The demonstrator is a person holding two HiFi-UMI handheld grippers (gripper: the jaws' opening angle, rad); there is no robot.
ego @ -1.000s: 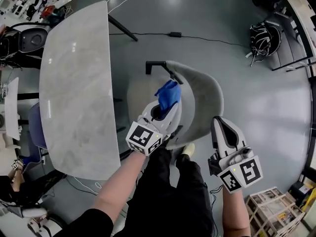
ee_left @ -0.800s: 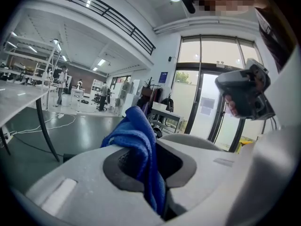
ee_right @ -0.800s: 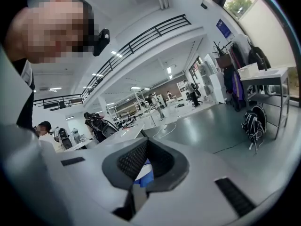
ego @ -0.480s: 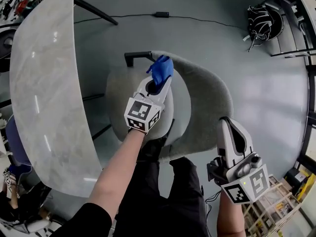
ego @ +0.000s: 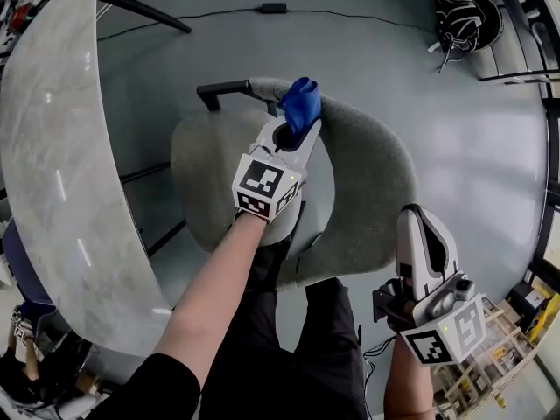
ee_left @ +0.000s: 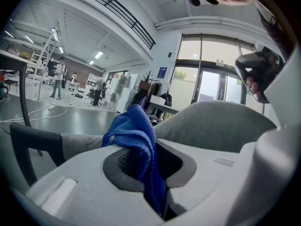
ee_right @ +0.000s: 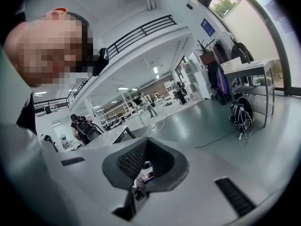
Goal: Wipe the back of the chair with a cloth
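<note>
Clamping one cloth | left gripper | at one chair back

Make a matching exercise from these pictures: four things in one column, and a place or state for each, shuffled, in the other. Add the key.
Things
1. blue cloth
2. right gripper
3. black bag
4. table

Places or states
A. on the floor, upper right in the head view
B. left of the chair, pale and marbled
C. pinched in the left gripper at the chair back rim
D. shut on nothing, off to the chair's right

Pairs: 1-C, 2-D, 3-A, 4-B
</note>
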